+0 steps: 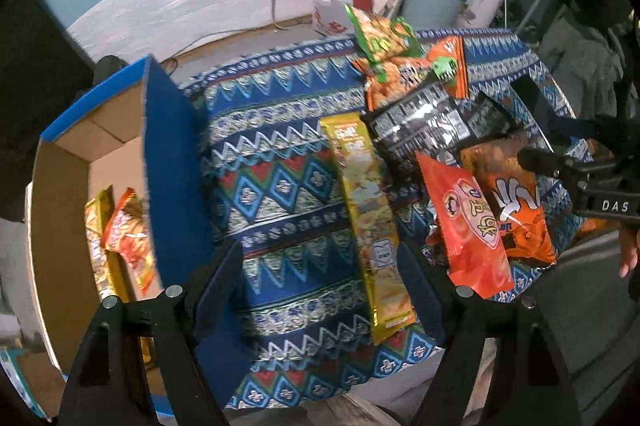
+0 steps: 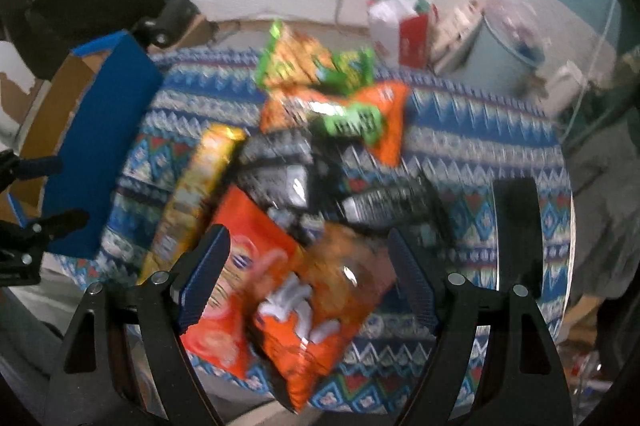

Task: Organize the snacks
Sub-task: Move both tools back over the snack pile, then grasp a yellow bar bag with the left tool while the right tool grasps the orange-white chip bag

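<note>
Both grippers hang above a table covered with a patterned cloth (image 1: pixel 280 162), pointing steeply down. The left gripper (image 1: pixel 320 290) has its jaws spread wide with nothing between them; bare cloth and the near end of the long yellow packet (image 1: pixel 368 210) show in the gap. The right gripper (image 2: pixel 308 282) is likewise open and empty, poised over the orange bag with white lettering (image 2: pixel 316 310).

The loose snacks lie in a pile toward the right side of the table: the long yellow packet, a red-orange packet (image 1: pixel 468 226) overlapping the orange bag, black packets (image 1: pixel 424 122) behind them, and green and orange bags (image 1: pixel 392 54) at the far edge. A cardboard box with blue walls (image 1: pixel 168 162) stands at the left edge and already holds two packets (image 1: pixel 120 242).

Recommended procedure: the step in hand appears to be selecting the next packet.
- Centre the open jaws across the packet's narrow width.
- Lower until both pads flank the foil, then close.
- Choose the topmost packet, so neighbours are not dragged.
- Grip near the sealed end; inflated bags are likely to slip or burst under pressure.
- Clear the box wall before lowering the packet inside.
</note>
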Tool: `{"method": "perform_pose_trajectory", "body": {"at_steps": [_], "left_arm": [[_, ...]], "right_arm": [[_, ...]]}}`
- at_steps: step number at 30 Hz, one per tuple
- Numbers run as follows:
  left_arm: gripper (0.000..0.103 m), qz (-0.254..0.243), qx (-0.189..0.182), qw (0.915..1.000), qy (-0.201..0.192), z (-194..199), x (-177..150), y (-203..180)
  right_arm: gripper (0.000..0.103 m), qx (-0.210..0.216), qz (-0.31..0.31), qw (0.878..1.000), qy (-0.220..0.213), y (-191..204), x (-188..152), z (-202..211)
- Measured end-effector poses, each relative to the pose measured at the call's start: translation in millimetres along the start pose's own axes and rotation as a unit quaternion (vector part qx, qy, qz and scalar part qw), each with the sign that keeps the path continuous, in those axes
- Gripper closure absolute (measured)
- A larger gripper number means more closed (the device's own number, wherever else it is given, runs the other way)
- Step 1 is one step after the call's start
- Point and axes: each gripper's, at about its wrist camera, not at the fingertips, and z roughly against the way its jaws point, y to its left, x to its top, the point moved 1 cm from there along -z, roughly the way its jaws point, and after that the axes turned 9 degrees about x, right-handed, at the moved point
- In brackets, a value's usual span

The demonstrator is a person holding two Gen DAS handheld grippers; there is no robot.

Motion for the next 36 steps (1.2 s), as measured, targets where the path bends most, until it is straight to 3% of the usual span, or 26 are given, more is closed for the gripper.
{"method": "perform_pose_trajectory", "body": {"at_steps": [8,22,30,32,34,36], "left_arm": [[0.023,-0.008,-0.009,0.9995,0.029,-27,3,-22],[0.023,-0.008,0.004,0.9979,0.064,-66,11,-35],[0.023,-0.016,0.004,0.9966,0.081,-81,18,-47],[0.022,-0.02,0.003,0.9961,0.086,-85,19,-51],[0.023,-0.022,0.005,0.9956,0.091,-90,21,-56],[0.023,-0.025,0.008,0.9953,0.093,-95,22,-59]], "right_arm": [[0.023,0.012,-0.045,0.998,0.041,-23,-34,-27],[0.022,0.042,-0.093,0.993,0.057,-39,-38,-59],[0.023,0.025,-0.062,0.994,0.087,-35,-43,-76],[0.028,0.009,-0.033,0.995,0.095,-32,-46,-77],[0.044,0.007,-0.014,0.995,0.097,-31,-47,-75],[0.049,-0.006,0.007,0.995,0.099,-31,-48,-73]]}}
